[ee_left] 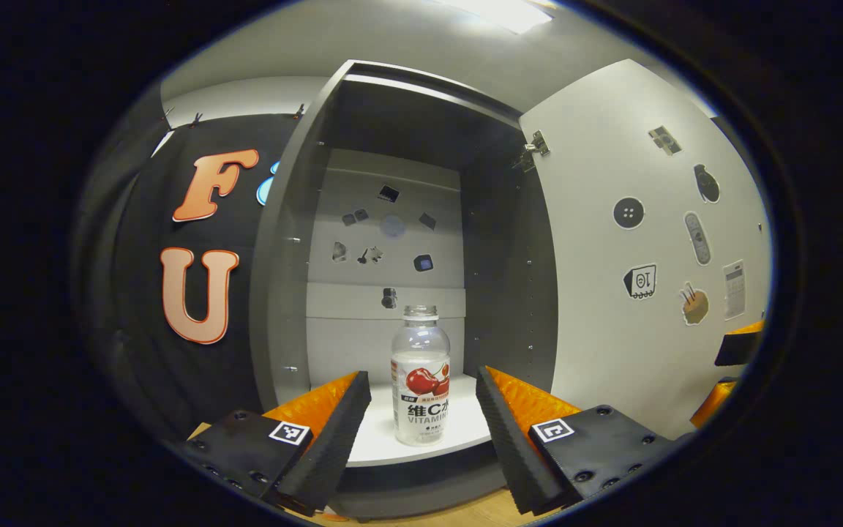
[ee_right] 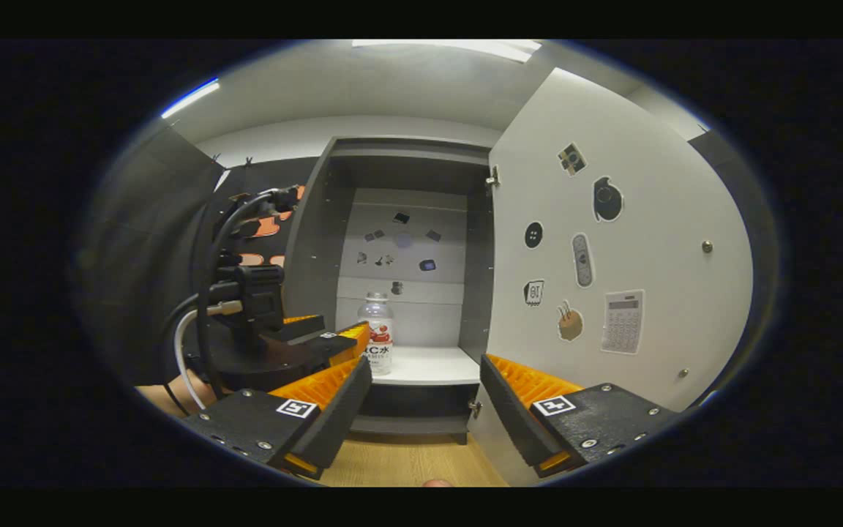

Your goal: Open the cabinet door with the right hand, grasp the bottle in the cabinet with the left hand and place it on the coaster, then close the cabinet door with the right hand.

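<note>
With the cabinet door (ee_left: 634, 241) open, the left gripper (ee_left: 421, 410), fingers spread, is facing the upright vitamin-water bottle (ee_left: 421, 375) on the cabinet shelf (ee_left: 465, 428); the right gripper (ee_right: 421, 399) is also hanging spread; the bottle probably being light, thin-walled and slippery, grip the labelled midsection.

Clear capless bottle (ee_left: 421, 375) upright on white cabinet shelf (ee_left: 465, 428), cabinet door (ee_left: 641, 241) swung wide open.

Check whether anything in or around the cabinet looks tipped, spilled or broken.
Nothing stands out. The bottle stands upright on the shelf, capped, with no spill around it. The door is swung fully open on its hinge. The left tool is open, its fingers apart from the bottle.
</note>
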